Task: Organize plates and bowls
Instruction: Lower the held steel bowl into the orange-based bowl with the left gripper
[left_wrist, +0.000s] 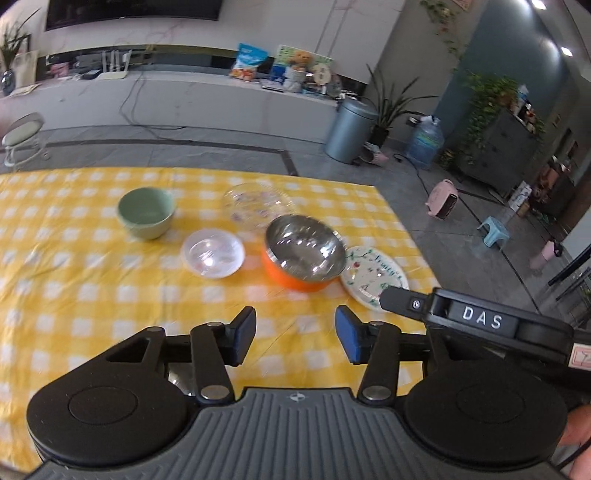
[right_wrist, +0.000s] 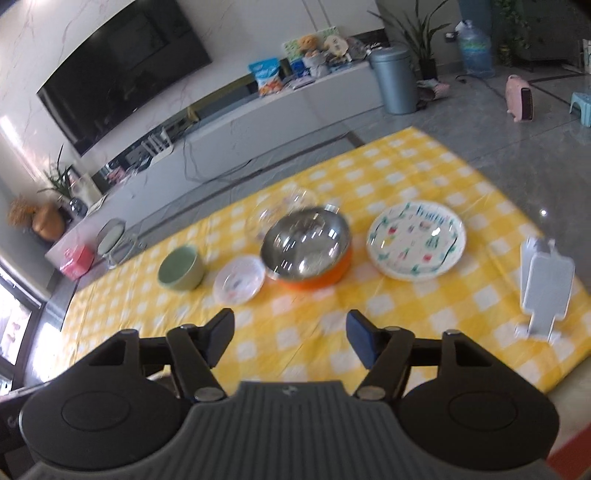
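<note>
Five dishes sit on the yellow checked tablecloth (right_wrist: 424, 310): green bowl (right_wrist: 181, 268), small clear bowl (right_wrist: 239, 280), orange steel bowl (right_wrist: 306, 248), clear plate (right_wrist: 284, 208), paper plate (right_wrist: 415, 243). Left gripper (left_wrist: 295, 334) and right gripper (right_wrist: 290, 338) hover wide apart, empty.

yellow-and-white checked cloth (left_wrist: 92, 280) over the desk. pale green bowl (left_wrist: 146, 217). steel bowl (left_wrist: 303, 254), orange outside, silver inside. white plate (right_wrist: 415, 239) with green and red print. clear small dish (left_wrist: 213, 252). clear plate (left_wrist: 256, 202) with faint pinkish speckles. blue pads (left_wrist: 349, 338) on black jaws.
</note>
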